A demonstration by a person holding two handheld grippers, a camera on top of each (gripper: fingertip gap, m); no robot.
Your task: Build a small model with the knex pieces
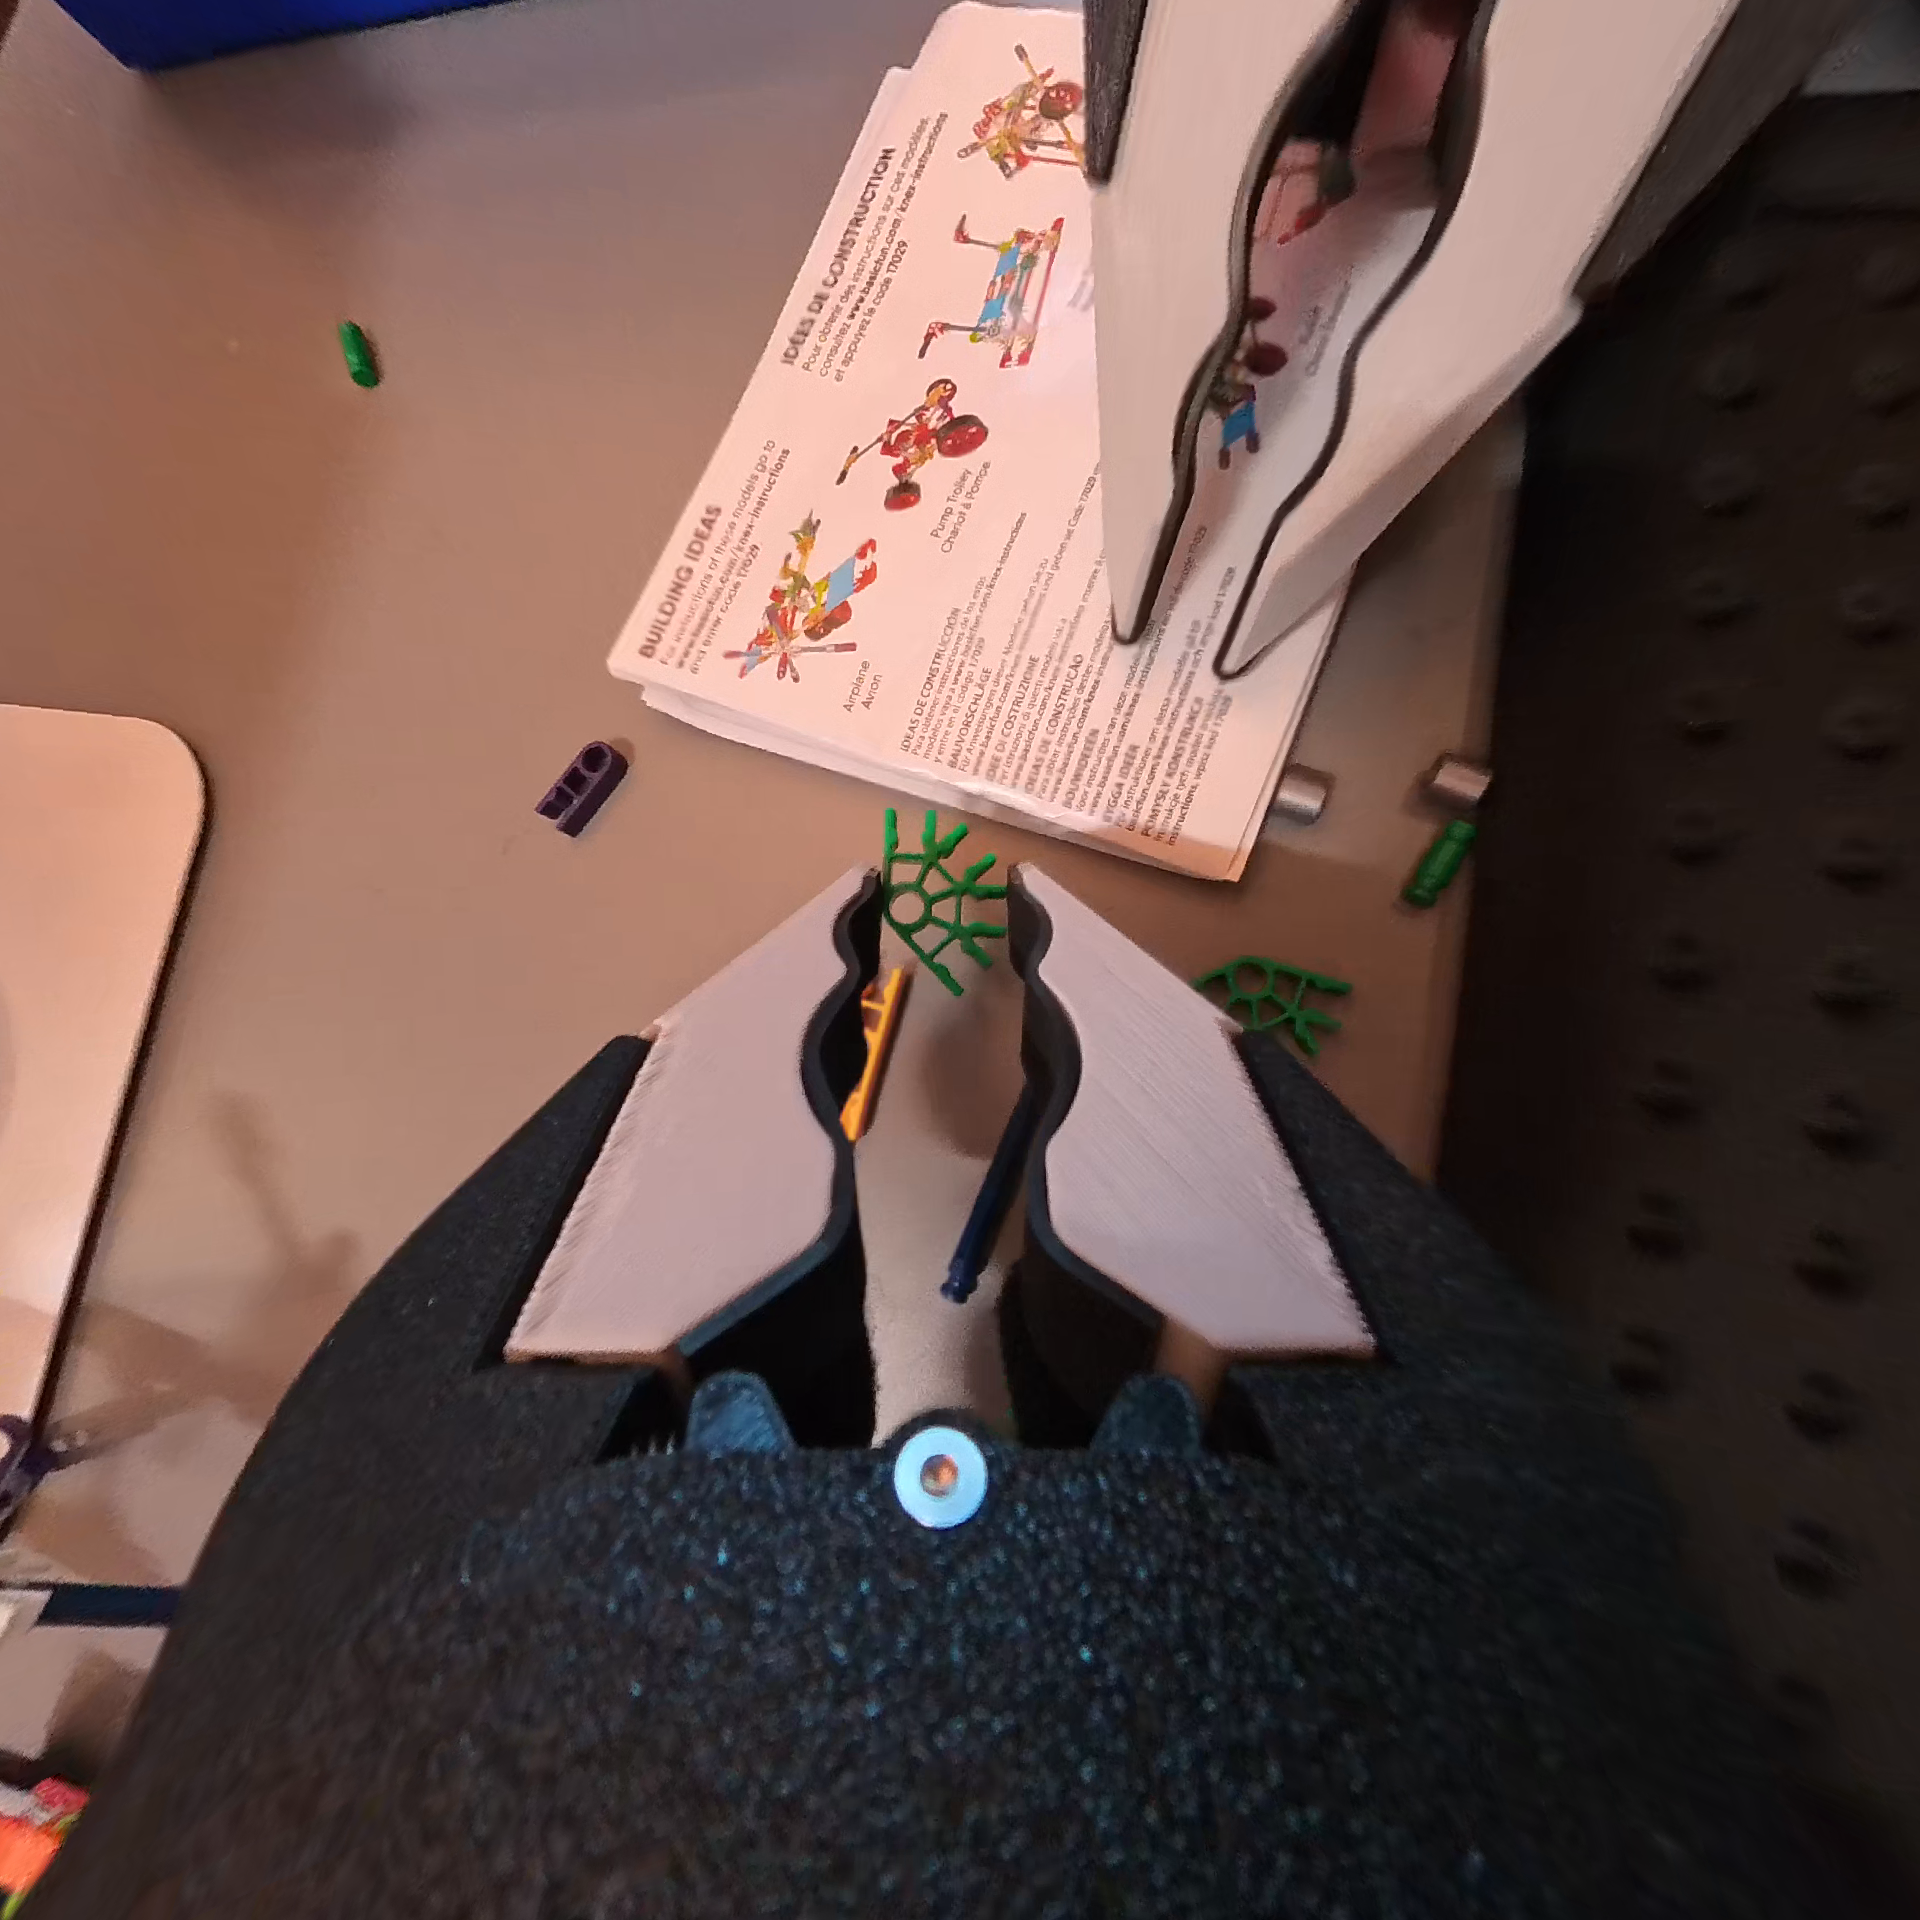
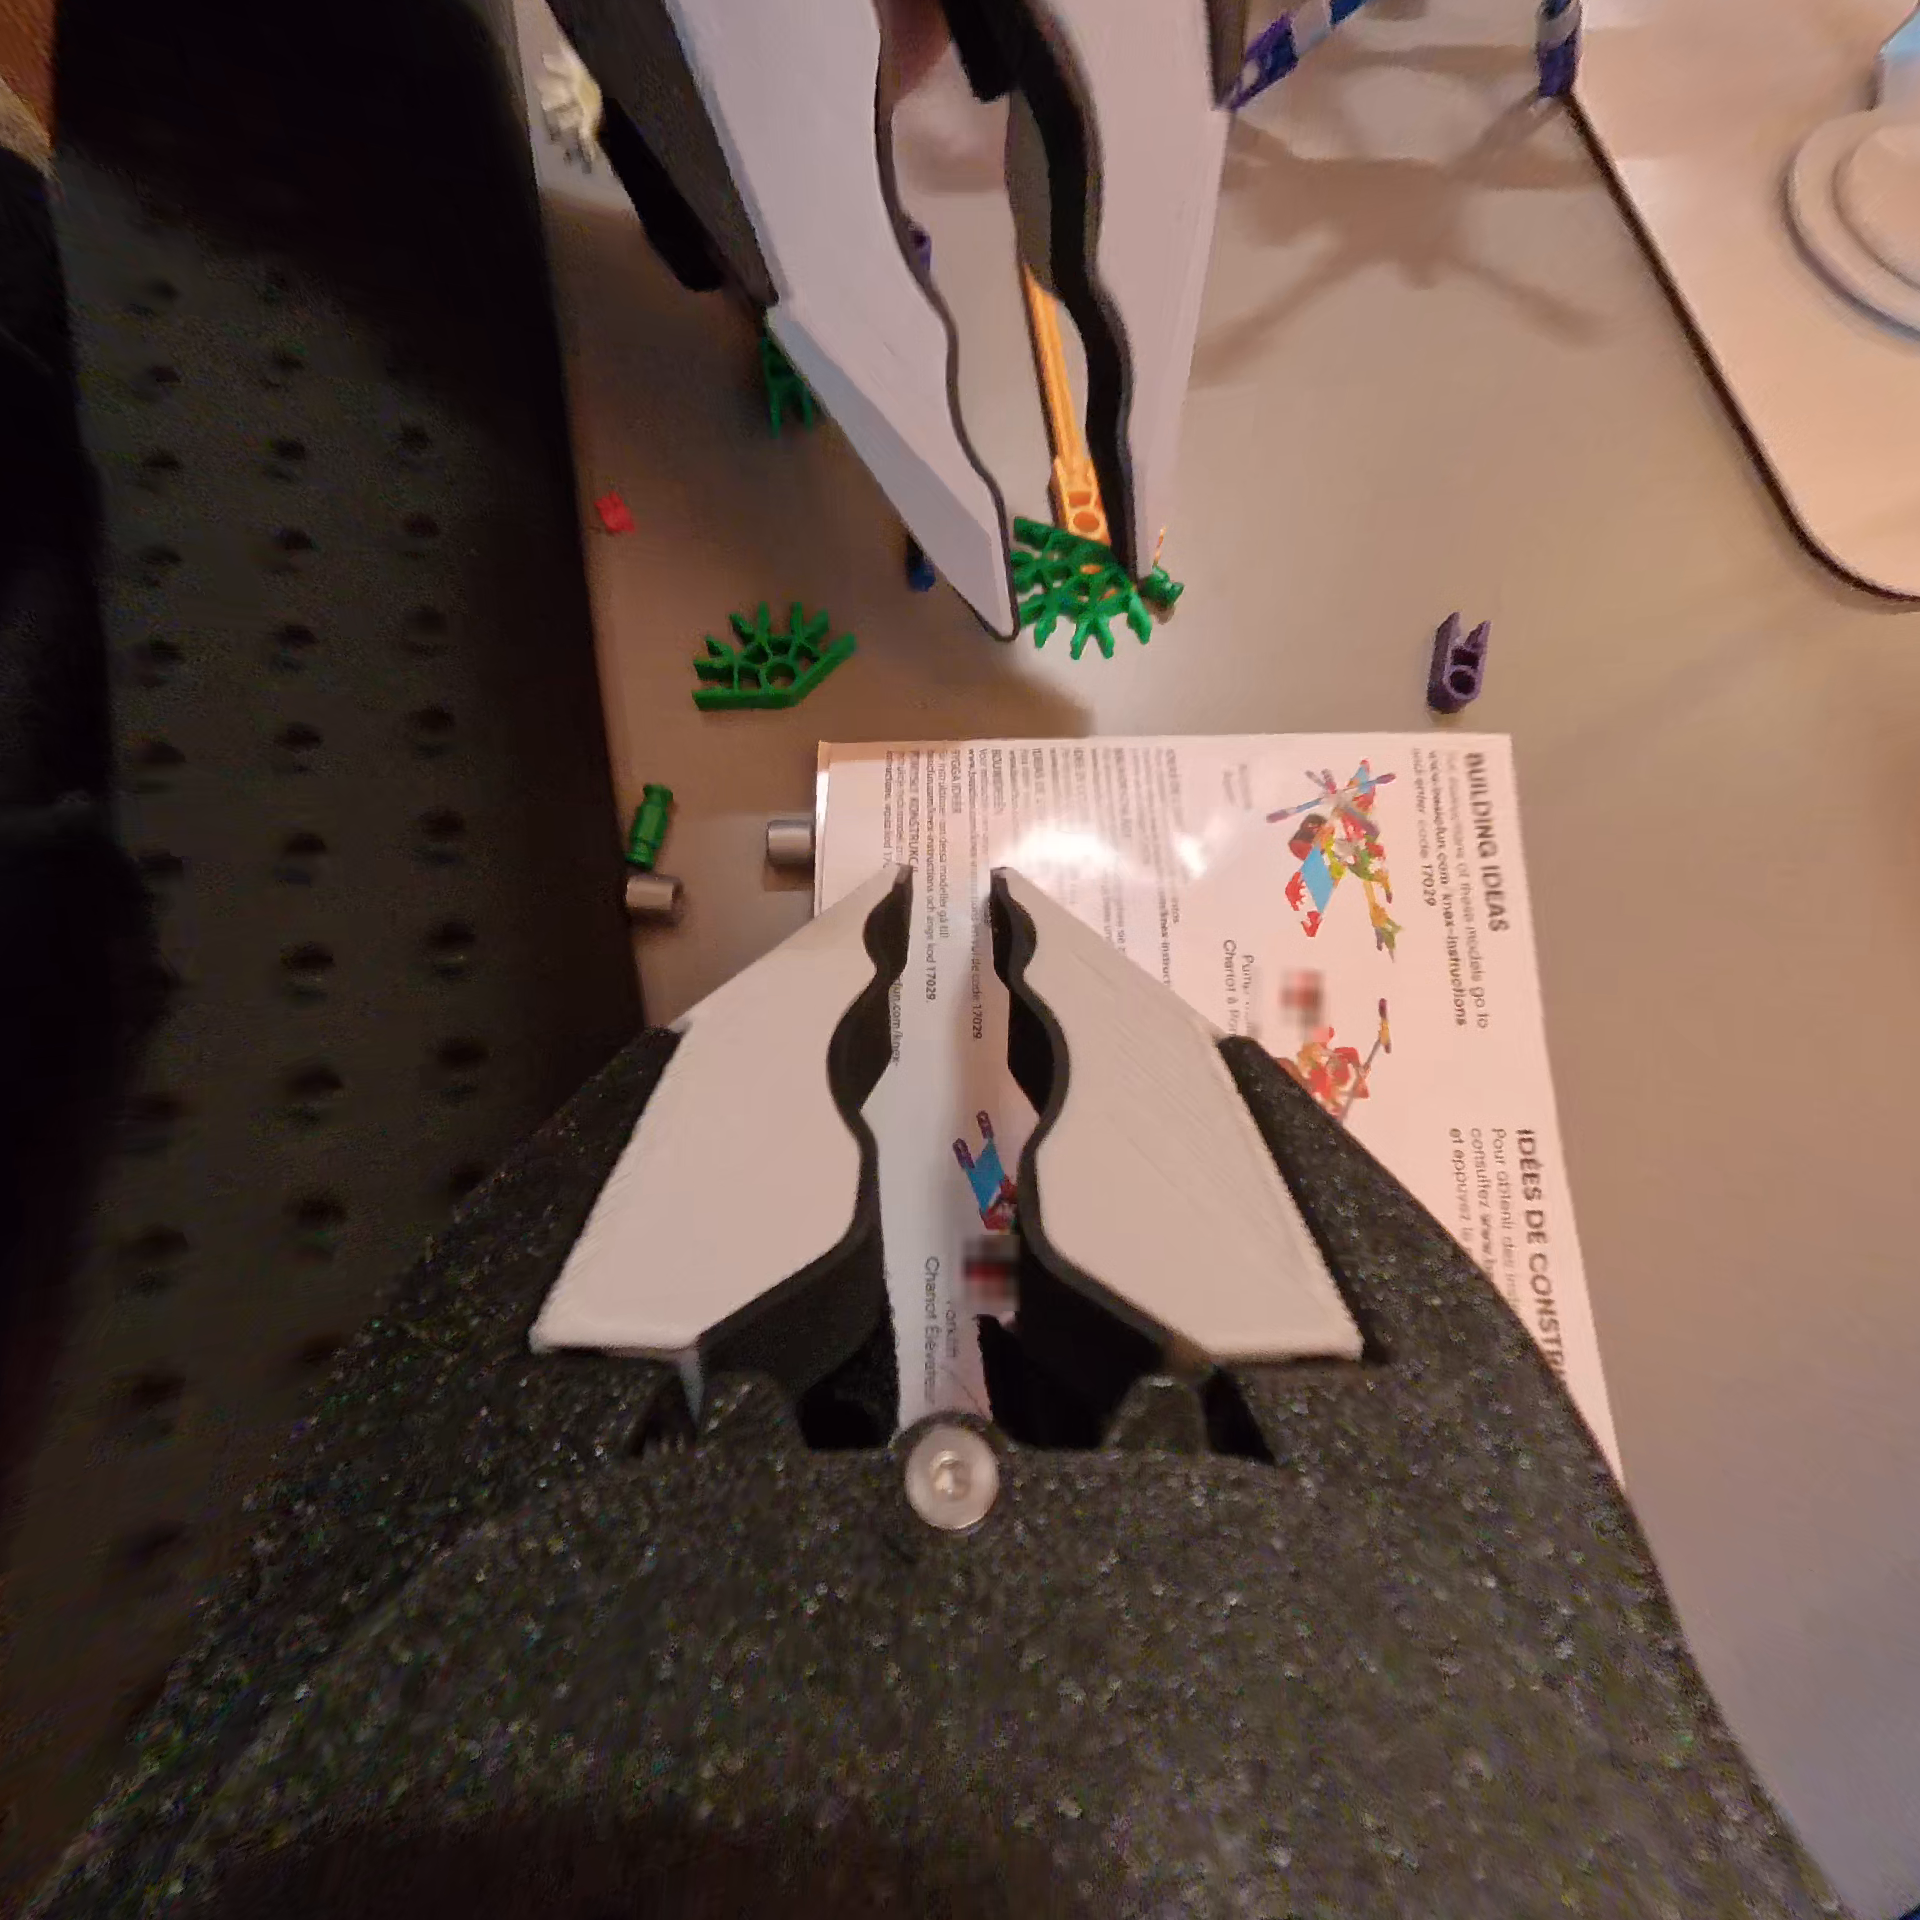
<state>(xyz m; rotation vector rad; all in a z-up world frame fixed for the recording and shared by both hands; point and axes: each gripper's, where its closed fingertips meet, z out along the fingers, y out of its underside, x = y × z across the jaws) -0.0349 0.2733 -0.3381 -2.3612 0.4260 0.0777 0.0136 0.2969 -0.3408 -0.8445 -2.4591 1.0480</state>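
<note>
My left gripper (image 1: pixel 942 881) is shut on a green fan-shaped connector (image 1: pixel 925 920), pinched between its fingertips just above the tan table. An orange rod (image 1: pixel 873 1049) runs back from the connector under the left finger. In the right wrist view the same gripper (image 2: pixel 1070 587) holds the connector (image 2: pixel 1091 618) with the orange rod (image 2: pixel 1065 416) between its fingers. My right gripper (image 2: pixel 948 881) is slightly open and empty, hovering over a printed instruction booklet (image 2: pixel 1247 883). It also shows in the left wrist view (image 1: pixel 1179 639) above the booklet (image 1: pixel 883 468).
A second green connector (image 1: pixel 1273 1003) (image 2: pixel 769 660) lies nearby. A purple connector (image 1: pixel 582 784), short green rods (image 1: pixel 356 353) (image 1: pixel 1439 862), grey spacers (image 1: pixel 1304 795) and a dark blue rod (image 1: pixel 987 1195) lie on the table. A black perforated mat (image 1: pixel 1714 935) borders one side, a pale board (image 1: pixel 83 935) the other. The tips of one gripper are about 6 cm away from the tips of the other.
</note>
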